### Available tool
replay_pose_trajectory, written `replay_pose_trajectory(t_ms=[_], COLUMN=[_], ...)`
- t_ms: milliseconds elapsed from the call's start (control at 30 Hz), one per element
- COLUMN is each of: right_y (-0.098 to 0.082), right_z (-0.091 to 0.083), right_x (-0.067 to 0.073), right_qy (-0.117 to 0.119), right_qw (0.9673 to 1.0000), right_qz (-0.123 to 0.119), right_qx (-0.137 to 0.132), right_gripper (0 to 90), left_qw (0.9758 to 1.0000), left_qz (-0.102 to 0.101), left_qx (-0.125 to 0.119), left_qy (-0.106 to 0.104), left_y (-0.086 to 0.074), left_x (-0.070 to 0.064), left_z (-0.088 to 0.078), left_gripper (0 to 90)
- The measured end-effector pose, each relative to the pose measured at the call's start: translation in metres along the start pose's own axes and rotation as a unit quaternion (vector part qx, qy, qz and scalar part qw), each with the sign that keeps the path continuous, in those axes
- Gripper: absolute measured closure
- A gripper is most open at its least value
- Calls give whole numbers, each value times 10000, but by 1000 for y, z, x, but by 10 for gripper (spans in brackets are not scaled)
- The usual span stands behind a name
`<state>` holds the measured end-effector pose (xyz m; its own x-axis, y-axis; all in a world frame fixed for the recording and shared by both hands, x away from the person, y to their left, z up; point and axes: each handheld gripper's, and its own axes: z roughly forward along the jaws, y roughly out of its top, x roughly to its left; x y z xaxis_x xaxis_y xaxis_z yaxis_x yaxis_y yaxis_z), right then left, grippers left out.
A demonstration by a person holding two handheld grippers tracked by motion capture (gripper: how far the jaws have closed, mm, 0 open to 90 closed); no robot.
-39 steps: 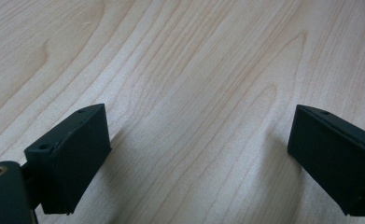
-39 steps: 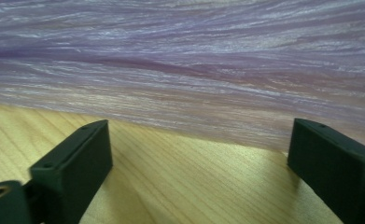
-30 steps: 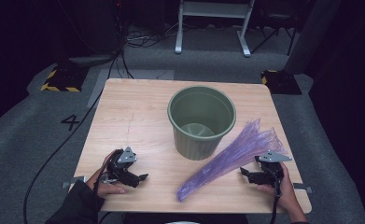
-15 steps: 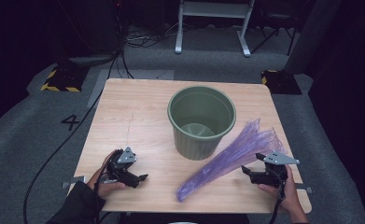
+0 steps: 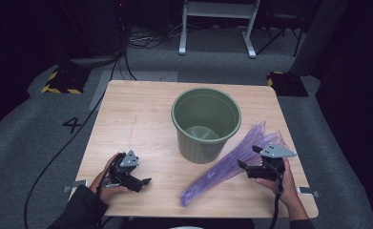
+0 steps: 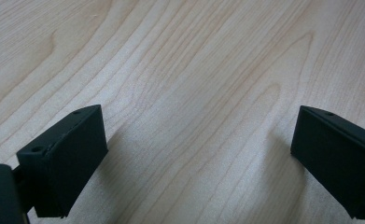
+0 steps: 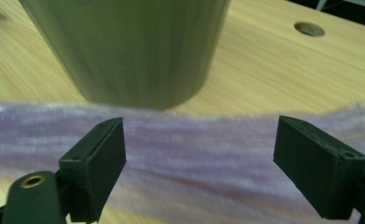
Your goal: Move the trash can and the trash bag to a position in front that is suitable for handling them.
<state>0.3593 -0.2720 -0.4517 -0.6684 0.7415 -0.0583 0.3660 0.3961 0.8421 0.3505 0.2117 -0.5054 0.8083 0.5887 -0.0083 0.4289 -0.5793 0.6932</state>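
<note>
A green plastic bin [image 5: 206, 124] stands upright and empty at the middle of the wooden table [image 5: 136, 114]. A long, bunched purple plastic bag [image 5: 222, 171] lies on the table to the bin's right, running from the front toward the far right. My right gripper [image 5: 247, 157] is open, its jaws spread over the bag's middle. In the right gripper view the bag [image 7: 194, 140] runs across between the jaws of that gripper [image 7: 199, 158], with the bin wall [image 7: 124, 46] just behind. My left gripper [image 5: 139, 177] rests open at the front left over bare wood [image 6: 199, 154].
A round hole [image 7: 309, 29] shows in the tabletop beyond the bag. Cables trail off the table's front edge from both grippers. Grey carpet, a cable and a metal stand [image 5: 217, 24] lie beyond the table.
My right gripper has edged forward and left, its jaws now over the purple bag. The left gripper has not moved.
</note>
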Motion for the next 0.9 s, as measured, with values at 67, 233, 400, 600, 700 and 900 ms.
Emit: replay_pose_trajectory(t_ms=[67, 233, 400, 600, 700, 900], right_y=[6, 20, 27, 33, 36, 40], right_z=[5, 22, 34, 40, 43, 51], right_x=[2, 8, 11, 16, 18, 25], right_qy=[52, 188, 260, 353, 421, 578], right_qw=[10000, 9997, 9996, 9992, 9989, 9980], right_qz=[-37, -129, -119, -178, -195, -260], right_qx=[-19, 4, 21, -15, -21, -35], right_gripper=[170, 165, 163, 162, 162, 147], left_qw=[10000, 10000, 10000, 10000, 10000, 10000], left_qz=[0, 16, 21, 22, 20, 22], left_qx=[4, 4, 3, 2, 3, 2], left_qy=[1, -13, -18, -18, -17, -18], left_y=[0, 0, 0, 0, 0, 0], left_x=[0, 0, 0, 0, 0, 0], left_z=[0, 0, 0, 0, 0, 0], left_gripper=[32, 32, 32, 32, 32, 33])
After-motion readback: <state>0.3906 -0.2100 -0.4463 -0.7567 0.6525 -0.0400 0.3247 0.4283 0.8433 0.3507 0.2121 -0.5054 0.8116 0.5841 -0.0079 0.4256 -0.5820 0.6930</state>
